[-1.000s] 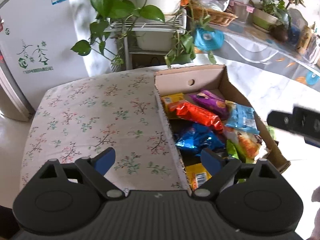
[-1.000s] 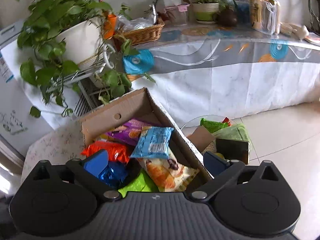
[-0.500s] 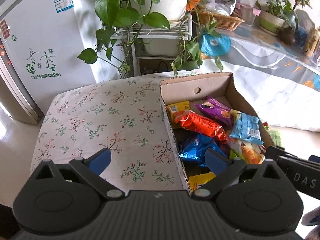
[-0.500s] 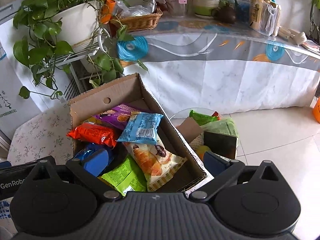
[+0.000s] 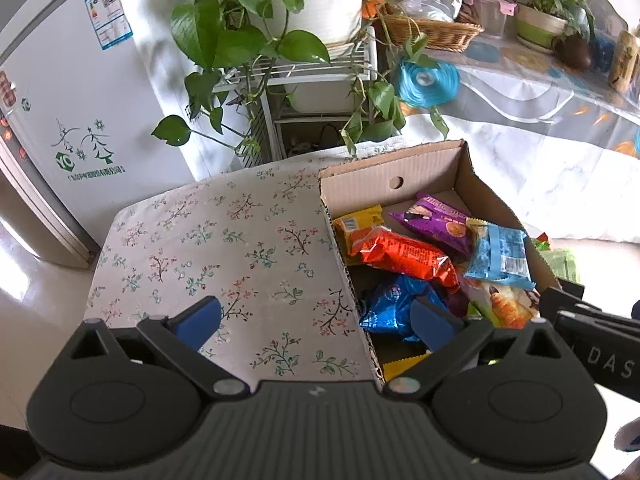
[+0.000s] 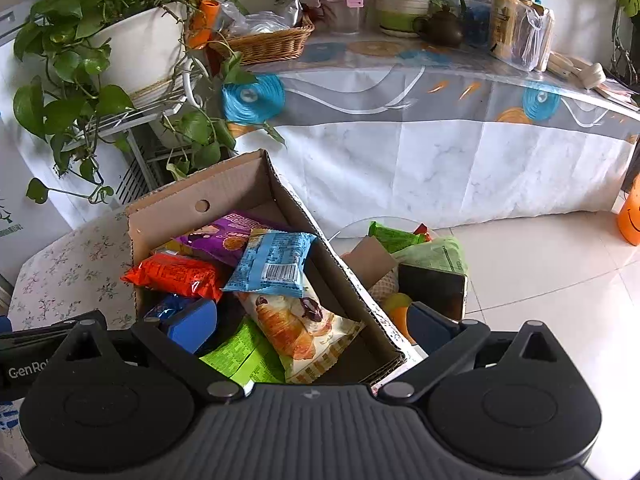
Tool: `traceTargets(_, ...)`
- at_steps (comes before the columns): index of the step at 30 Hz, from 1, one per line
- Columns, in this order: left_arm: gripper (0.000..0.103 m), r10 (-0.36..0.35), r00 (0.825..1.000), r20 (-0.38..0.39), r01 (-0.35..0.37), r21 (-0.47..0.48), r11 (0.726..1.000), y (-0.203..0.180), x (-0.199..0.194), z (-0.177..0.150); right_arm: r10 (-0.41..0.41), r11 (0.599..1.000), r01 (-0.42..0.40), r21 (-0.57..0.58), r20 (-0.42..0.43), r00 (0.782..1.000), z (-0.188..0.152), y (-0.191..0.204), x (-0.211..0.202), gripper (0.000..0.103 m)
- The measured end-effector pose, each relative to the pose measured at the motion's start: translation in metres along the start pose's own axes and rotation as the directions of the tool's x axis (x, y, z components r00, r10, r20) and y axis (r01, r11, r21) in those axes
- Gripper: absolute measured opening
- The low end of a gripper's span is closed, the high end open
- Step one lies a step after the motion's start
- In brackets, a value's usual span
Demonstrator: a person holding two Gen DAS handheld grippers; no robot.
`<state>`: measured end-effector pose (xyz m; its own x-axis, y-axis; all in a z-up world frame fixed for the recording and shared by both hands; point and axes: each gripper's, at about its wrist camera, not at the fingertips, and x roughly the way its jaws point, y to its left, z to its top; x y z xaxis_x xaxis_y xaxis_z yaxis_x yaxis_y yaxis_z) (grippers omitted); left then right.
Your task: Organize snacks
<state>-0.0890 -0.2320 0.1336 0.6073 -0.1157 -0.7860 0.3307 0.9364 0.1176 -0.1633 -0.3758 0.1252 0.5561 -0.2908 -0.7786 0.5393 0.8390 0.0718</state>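
Both grippers [image 5: 314,320] [image 6: 314,322] gaping wide, empty, above cardboard box [image 6: 168,210]. Just ahead, orange packet [image 5: 404,254]: light, crinkly, slippery; best pinched mid-body.

My left tongs [image 5: 316,320] tilt steeply downward, blue-padded fingers [image 5: 198,316] spread wide with nothing between them. My right tongs [image 6: 312,322] tilt down at a similar slant close alongside, fingers [image 6: 192,324] likewise wide apart and gripping nothing.
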Motion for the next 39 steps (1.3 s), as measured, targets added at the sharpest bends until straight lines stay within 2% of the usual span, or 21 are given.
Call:
traceTargets(17,0.101,-0.001,0.998,-0.066,0.001,0.002,1.000,0.005,0.018,0.004,-0.002,1.000,0.001,-0.021,-0.047,0.999,0.007,0.008,0.014,0.103)
traceTargets(28,0.101,-0.006,0.997,-0.071,0.008,0.025,1.000,0.008,0.023,0.005,0.003,1.000,-0.005,-0.030,-0.066,0.998,0.008,0.011,0.017,0.103)
traceTargets(39,0.101,-0.015,0.994,-0.110,0.016,0.008,1.000,0.016,0.033,0.001,0.011,0.998,-0.017,-0.057,-0.100,0.995,0.009,0.017,0.025,0.103)
